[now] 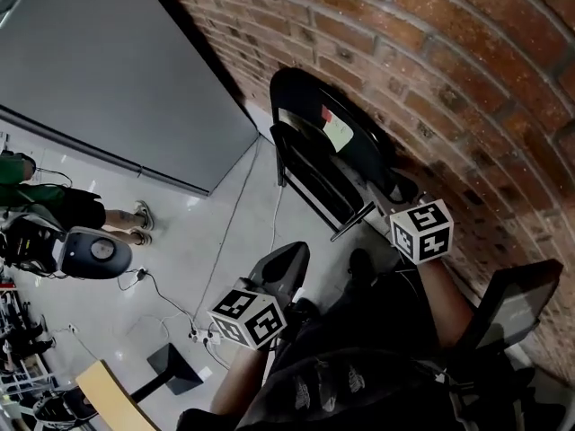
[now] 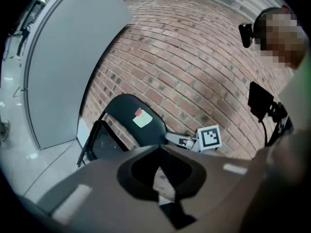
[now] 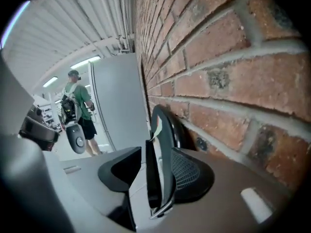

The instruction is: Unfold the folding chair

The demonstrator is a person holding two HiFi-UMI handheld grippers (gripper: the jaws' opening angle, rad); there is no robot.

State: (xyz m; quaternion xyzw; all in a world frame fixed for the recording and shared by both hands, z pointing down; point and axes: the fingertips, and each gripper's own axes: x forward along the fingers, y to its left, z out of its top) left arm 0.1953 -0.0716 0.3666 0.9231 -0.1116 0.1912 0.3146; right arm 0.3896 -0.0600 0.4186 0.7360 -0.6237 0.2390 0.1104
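Black folding chair is folded flat and leans on the brick wall, feet at the floor edge where it meets the wall. A pale label with a red bit is stuck on the seat panel; its print is too small to read. Chair feet are hidden behind the right gripper in the head view.

In the right gripper view the chair shows edge-on, standing in the gap of the right gripper. Its fingers are spread, one each side of the chair rim. I can't tell whether either pad touches the rim.

Left gripper hangs over the bare floor, well apart from the chair. In the left gripper view its fingers are pressed together with nothing between them; the chair lies beyond, its lower part cut off by the gripper body.

A grey panel leans at the wall's far end. A bystander at the left floor edge is partly cut off. Cables trail on the floor. A dark frame at the lower right is cropped, and what it is stays unclear.
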